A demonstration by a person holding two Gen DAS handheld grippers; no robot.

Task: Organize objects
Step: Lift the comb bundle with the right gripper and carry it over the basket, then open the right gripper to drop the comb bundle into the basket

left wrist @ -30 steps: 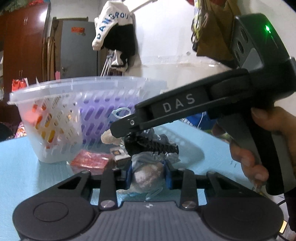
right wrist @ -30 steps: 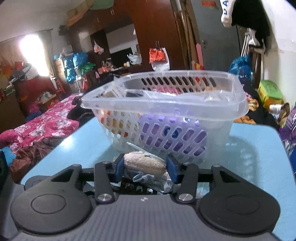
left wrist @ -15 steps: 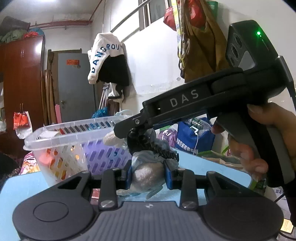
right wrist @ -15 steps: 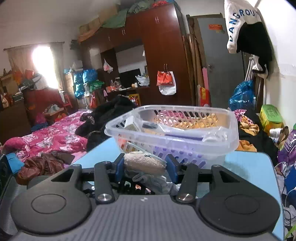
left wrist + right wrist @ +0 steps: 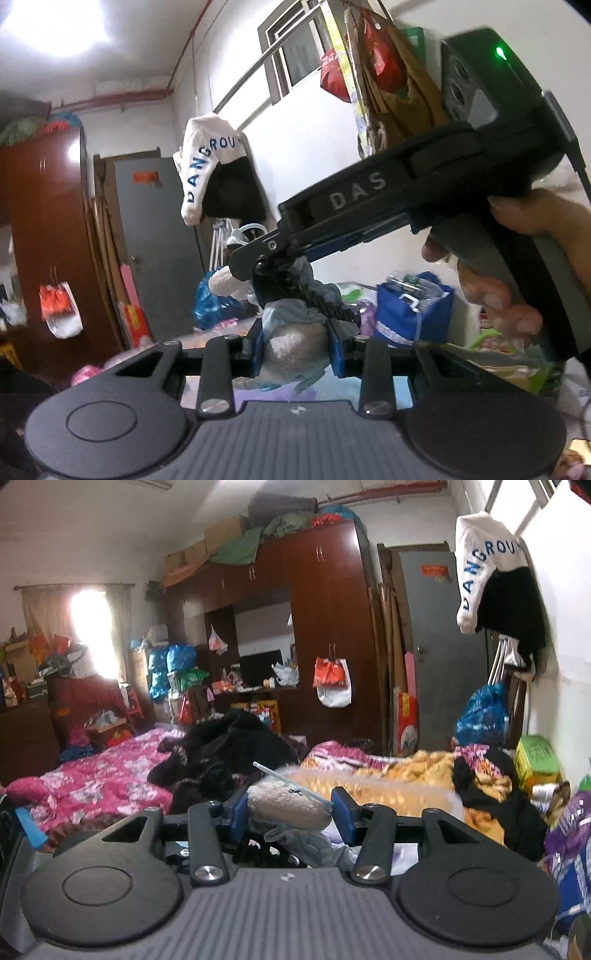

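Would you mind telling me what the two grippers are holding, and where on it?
Both hold one grey-and-cream soft bundle: the left gripper pinches its grey end, the right gripper its cream end.

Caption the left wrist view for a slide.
Left claw and right claw both grip a grey soft toy, lifted high before the hanging white garment and grey door.

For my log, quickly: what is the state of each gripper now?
Left gripper: shut on the bundle.
Right gripper: shut on the same bundle.
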